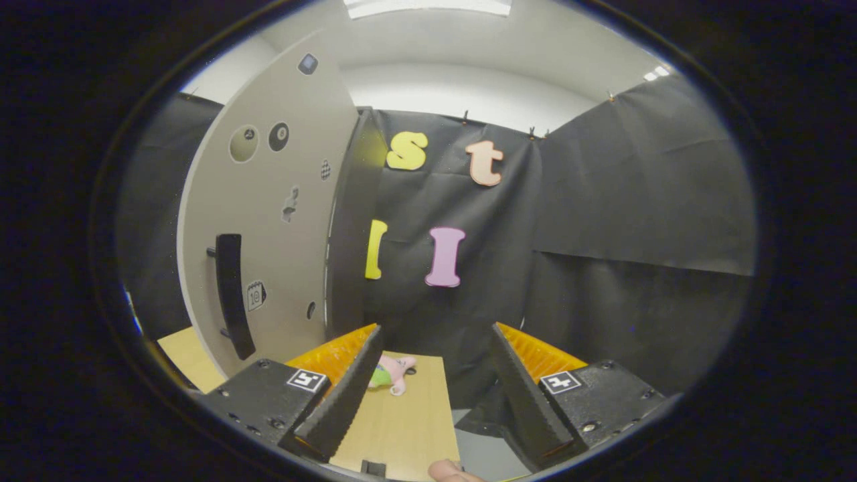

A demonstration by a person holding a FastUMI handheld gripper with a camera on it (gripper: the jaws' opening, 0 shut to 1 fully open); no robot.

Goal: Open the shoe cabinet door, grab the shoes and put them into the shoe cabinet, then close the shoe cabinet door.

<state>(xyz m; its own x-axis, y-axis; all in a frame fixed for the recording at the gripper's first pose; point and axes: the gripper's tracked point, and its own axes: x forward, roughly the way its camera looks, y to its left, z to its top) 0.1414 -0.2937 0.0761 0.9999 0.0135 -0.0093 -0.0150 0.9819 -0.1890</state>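
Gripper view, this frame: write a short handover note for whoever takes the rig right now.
Gripper: fingers spread apart, holding nothing. Cabinet door stands swung open left of the fingers, its dark handle facing the camera. A small pink and green shoe lies on the wooden board between the fingers, near the left one. Done: door opened. Left: grab the shoe, put it inside, close the door.
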